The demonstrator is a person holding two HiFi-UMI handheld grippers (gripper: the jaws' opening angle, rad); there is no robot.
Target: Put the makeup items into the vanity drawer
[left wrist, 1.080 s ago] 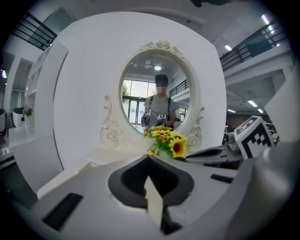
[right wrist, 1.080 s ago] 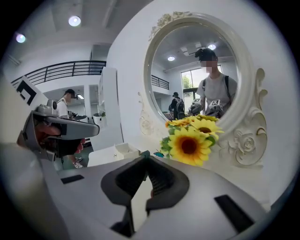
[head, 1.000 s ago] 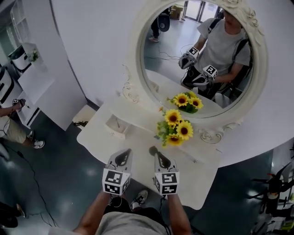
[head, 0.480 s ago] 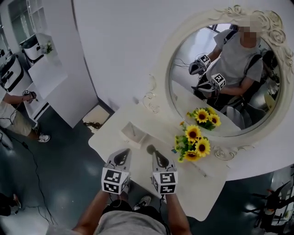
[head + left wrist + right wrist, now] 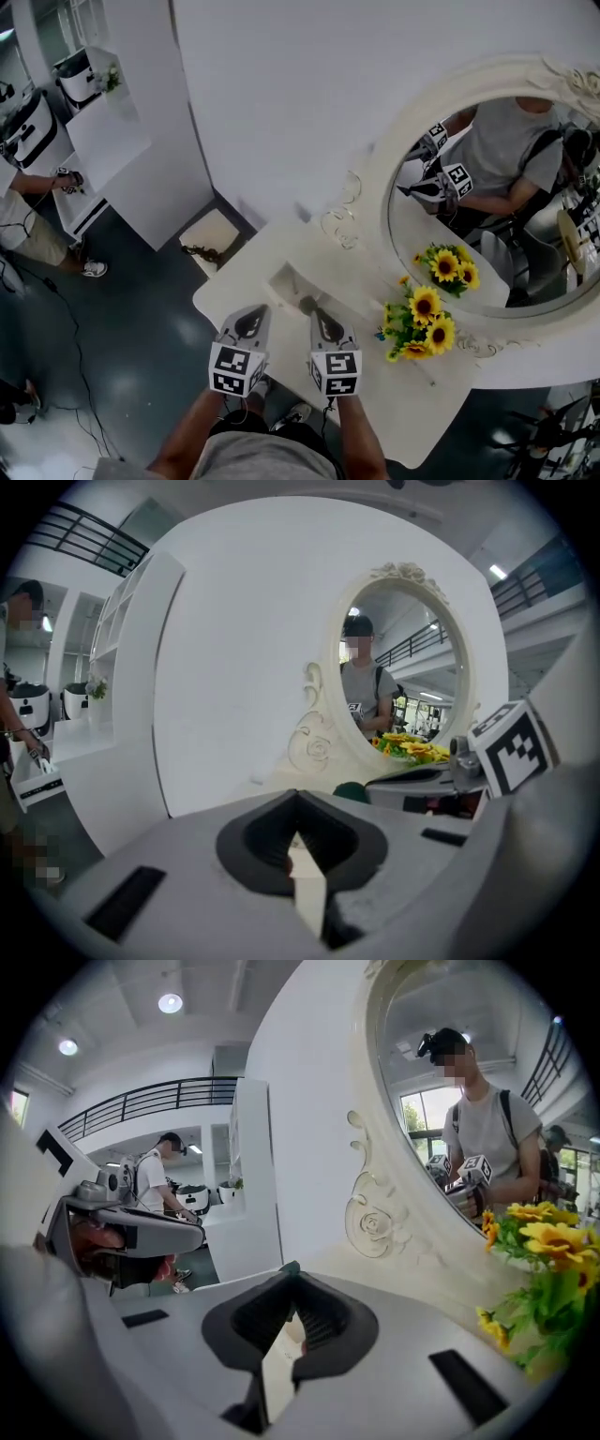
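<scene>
Left of the yellow sunflower bunch (image 5: 419,323) on the white vanity table (image 5: 230,292), the right gripper (image 5: 317,314) pinches a small dark-green round makeup item (image 5: 306,303) at its tips. Farther left of the flowers, the left gripper (image 5: 254,311) is closed on nothing. A small white open tray (image 5: 281,278) also sits left of them.

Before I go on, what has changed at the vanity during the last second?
Only the head view swung left: the mirror, sunflowers and drawer slid right in the picture. Nothing was taken or let go. The left tongs stayed shut and empty; the right tongs stayed shut on a small dark item.
</scene>
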